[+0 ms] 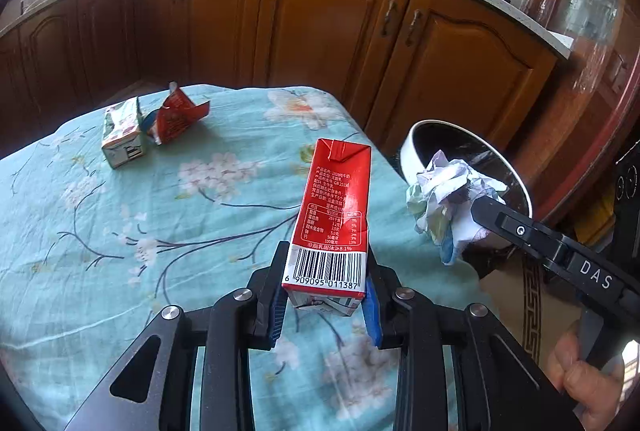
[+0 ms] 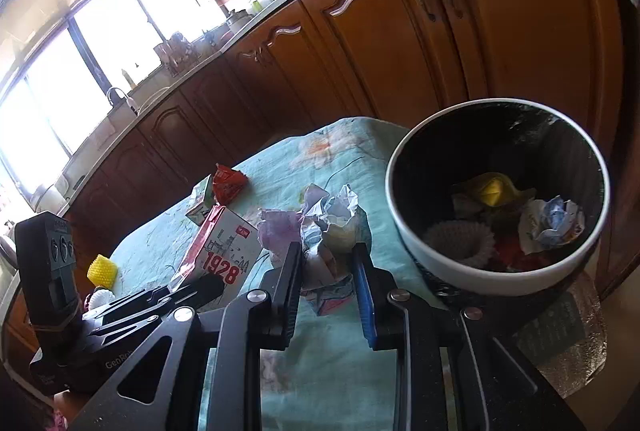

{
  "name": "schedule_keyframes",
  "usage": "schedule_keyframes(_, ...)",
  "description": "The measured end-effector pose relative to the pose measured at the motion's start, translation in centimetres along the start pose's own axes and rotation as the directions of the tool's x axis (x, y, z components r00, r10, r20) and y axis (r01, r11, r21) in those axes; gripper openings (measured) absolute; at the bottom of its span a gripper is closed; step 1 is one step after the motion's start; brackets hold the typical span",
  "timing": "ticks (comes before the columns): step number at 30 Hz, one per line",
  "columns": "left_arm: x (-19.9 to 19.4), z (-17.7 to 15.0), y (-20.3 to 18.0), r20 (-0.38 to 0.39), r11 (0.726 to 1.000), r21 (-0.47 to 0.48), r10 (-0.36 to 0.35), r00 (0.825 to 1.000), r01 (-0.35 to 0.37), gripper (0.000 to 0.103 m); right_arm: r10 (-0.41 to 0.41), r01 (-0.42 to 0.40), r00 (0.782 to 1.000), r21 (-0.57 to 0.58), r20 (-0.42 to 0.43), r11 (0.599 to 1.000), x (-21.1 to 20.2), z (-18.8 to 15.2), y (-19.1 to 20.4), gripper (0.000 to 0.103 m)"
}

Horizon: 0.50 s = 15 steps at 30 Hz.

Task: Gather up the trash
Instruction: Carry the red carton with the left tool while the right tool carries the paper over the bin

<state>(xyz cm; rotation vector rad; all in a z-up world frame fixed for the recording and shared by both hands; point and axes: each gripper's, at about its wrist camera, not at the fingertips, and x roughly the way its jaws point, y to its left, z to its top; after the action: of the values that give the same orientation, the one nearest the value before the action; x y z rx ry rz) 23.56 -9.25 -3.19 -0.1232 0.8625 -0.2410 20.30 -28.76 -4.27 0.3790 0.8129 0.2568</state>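
Note:
My left gripper [image 1: 325, 271] is shut on a red milk carton [image 1: 334, 215] and holds it upright over the floral tablecloth [image 1: 120, 231]. The carton also shows in the right wrist view [image 2: 224, 251]. My right gripper [image 2: 326, 263] is shut on a crumpled paper ball [image 2: 328, 227], just left of the white trash bin [image 2: 436, 259]; the ball also shows in the left wrist view [image 1: 448, 199] at the bin's rim [image 1: 408, 147]. The bin holds crumpled paper [image 2: 550, 225], a yellow piece [image 2: 494, 191] and a white foam net [image 2: 460, 241].
A green-white carton [image 1: 122, 137] and a torn red wrapper [image 1: 178, 115] lie at the table's far left. A yellow foam net [image 2: 102, 269] and a white one [image 2: 100, 297] lie near the left gripper's body. Wooden cabinets [image 1: 328, 31] stand behind the table.

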Motion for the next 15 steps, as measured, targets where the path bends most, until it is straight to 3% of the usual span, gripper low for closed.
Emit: schedule_keyframes(15, 2.3, 2.9, -7.1, -0.015, 0.993, 0.097, -0.066, 0.998, 0.067, 0.030, -0.119, 0.113, 0.990, 0.077, 0.078, 0.991, -3.9, 2.1, -7.2, 0.025)
